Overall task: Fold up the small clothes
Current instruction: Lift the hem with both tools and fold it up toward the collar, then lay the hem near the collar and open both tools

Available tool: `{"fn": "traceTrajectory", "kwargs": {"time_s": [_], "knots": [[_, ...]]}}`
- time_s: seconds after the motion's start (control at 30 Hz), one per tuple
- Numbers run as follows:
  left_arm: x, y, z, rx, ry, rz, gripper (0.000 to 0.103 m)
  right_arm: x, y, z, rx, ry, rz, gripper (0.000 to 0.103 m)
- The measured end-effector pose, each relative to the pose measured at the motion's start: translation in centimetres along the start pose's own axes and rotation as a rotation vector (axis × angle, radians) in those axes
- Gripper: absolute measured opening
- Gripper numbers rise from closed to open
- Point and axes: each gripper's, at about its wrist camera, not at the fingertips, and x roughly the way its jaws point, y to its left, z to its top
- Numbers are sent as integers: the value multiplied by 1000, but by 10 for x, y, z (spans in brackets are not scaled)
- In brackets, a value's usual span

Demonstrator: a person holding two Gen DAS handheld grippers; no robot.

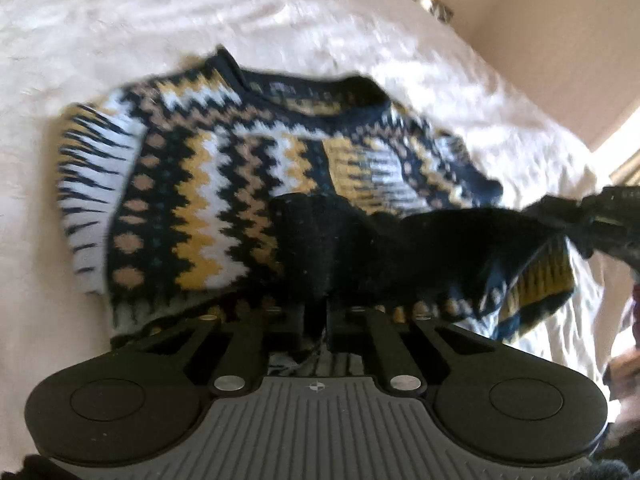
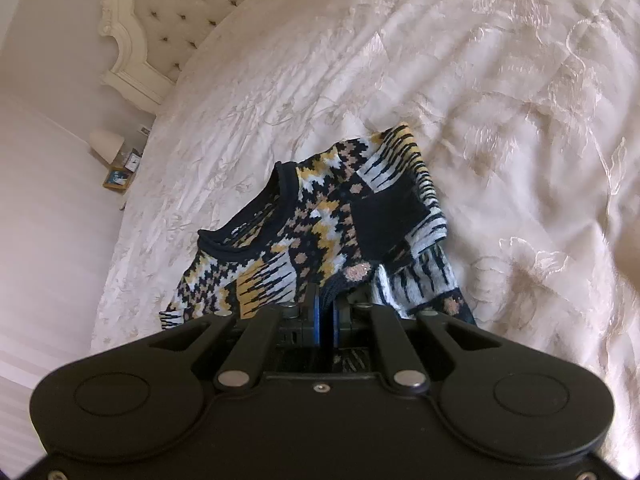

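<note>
A small knitted sweater (image 1: pixel 192 184) with navy, yellow, tan and white zigzag bands lies on a cream bedspread (image 1: pixel 280 20), neckline away from me, sleeves folded in. My left gripper (image 1: pixel 316 312) is shut on the sweater's dark bottom hem, lifted off the bed. In the right wrist view the sweater (image 2: pixel 320 216) hangs from my right gripper (image 2: pixel 326 312), which is shut on its hem edge. The right gripper (image 1: pixel 592 220) shows in the left wrist view at the right, pinching the same hem. The left view is blurred.
The embroidered bedspread (image 2: pixel 480 100) spreads all around. A tufted cream headboard (image 2: pixel 172 12) stands at the far left, with a lamp (image 2: pixel 105 142) and small items on a bedside table beside it. A wall (image 1: pixel 560 40) lies past the bed edge.
</note>
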Motion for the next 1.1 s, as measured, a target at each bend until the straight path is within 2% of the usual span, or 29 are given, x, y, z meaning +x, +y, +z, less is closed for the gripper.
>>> {"fn": "traceTrajectory", "kwargs": {"time_s": [0.23, 0.4, 0.53, 0.7, 0.87, 1.0, 1.1], "knots": [[-66, -17, -5, -80, -209, 115, 8, -18, 2, 7, -13, 13, 48, 15], [-100, -27, 28, -46, -327, 164, 8, -24, 21, 31, -45, -20, 118, 15], [-97, -20, 64, -39, -359, 177, 8, -6, 39, 65, -52, -39, 156, 15], [-58, 4, 102, -47, -321, 199, 8, 48, 49, 106, -59, -13, 128, 15], [-6, 36, 118, -97, -200, 224, 9, 109, 40, 123, -21, 62, 44, 15], [27, 56, 119, -130, -92, 247, 9, 144, 28, 124, -8, 126, -28, 23], [39, 69, 118, -170, -50, 266, 13, 155, 18, 125, -2, 135, -56, 33]]}}
